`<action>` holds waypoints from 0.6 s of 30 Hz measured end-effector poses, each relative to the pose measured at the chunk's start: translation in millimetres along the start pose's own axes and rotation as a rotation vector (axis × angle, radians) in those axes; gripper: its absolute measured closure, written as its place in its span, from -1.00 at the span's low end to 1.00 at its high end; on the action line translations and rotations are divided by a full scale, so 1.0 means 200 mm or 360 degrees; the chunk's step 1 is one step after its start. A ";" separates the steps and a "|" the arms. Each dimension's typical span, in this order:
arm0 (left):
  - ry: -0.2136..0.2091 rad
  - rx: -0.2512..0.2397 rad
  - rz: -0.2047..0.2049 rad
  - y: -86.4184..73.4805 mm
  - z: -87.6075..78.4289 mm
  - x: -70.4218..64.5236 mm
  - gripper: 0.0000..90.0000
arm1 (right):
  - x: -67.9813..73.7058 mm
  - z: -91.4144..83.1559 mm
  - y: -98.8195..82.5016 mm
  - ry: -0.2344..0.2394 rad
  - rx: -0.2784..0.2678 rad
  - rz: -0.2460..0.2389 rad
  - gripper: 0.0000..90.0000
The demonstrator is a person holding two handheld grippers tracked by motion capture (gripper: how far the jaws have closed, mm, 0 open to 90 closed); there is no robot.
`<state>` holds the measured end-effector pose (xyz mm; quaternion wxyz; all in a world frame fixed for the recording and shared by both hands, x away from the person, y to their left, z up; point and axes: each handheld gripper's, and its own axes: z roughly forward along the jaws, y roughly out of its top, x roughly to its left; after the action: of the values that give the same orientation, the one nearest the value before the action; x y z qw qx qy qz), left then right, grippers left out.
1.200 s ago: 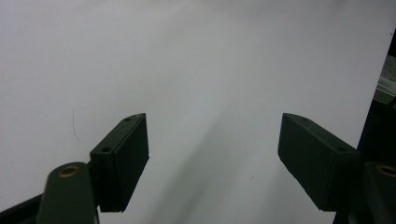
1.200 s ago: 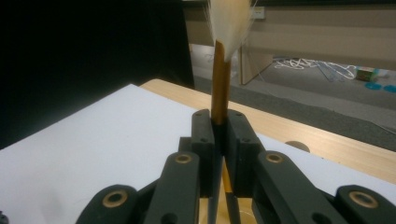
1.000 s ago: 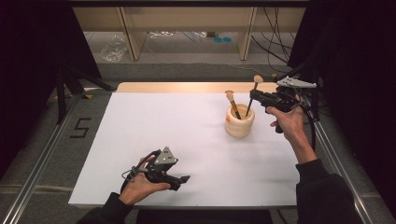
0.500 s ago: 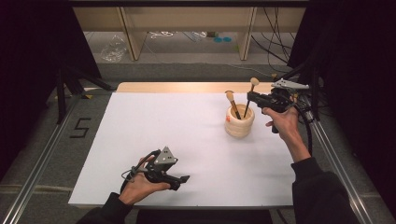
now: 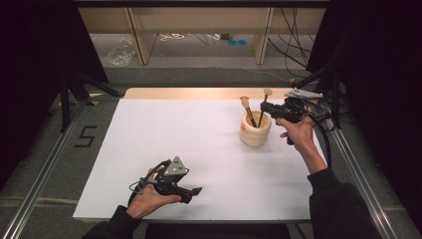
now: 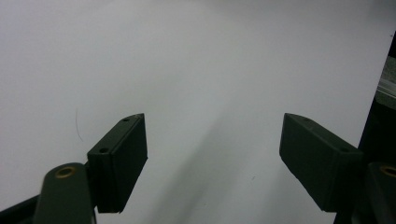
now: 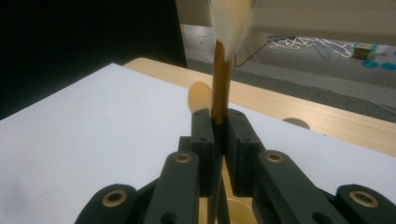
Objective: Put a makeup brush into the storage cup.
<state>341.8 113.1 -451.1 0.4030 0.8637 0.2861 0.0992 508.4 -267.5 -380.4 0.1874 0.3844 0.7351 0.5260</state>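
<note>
Right tongs (image 7: 219, 128) clamp a brush (image 7: 220, 88) above the holder (image 5: 255, 130) at two o'clock; next, lower it in. Left tongs (image 6: 212, 154) rest apart.

I see the holder (image 5: 256, 130) on the table's (image 5: 149, 134) right; two brushes (image 5: 246, 110) stand inside; left gripper (image 5: 195, 191) near front.
</note>
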 end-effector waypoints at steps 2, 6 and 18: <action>0.0002 0.0001 0.0001 0.00 0.00 0.00 -0.52 | 0.00 0.01 -0.01 0.0014 0.0001 0.0035 0.85; -0.0003 0.0001 -0.0001 0.00 0.00 0.01 -0.56 | 0.00 0.03 -0.04 0.0004 0.0026 0.0035 0.85; -0.0003 -0.0006 -0.0018 0.00 0.00 0.01 -0.59 | 0.00 0.04 -0.07 -0.0007 0.0074 0.0039 0.82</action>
<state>343.0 113.9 -452.0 0.4053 0.8615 0.2903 0.0966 509.0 -263.7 -396.7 0.1737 0.3988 0.7419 0.5102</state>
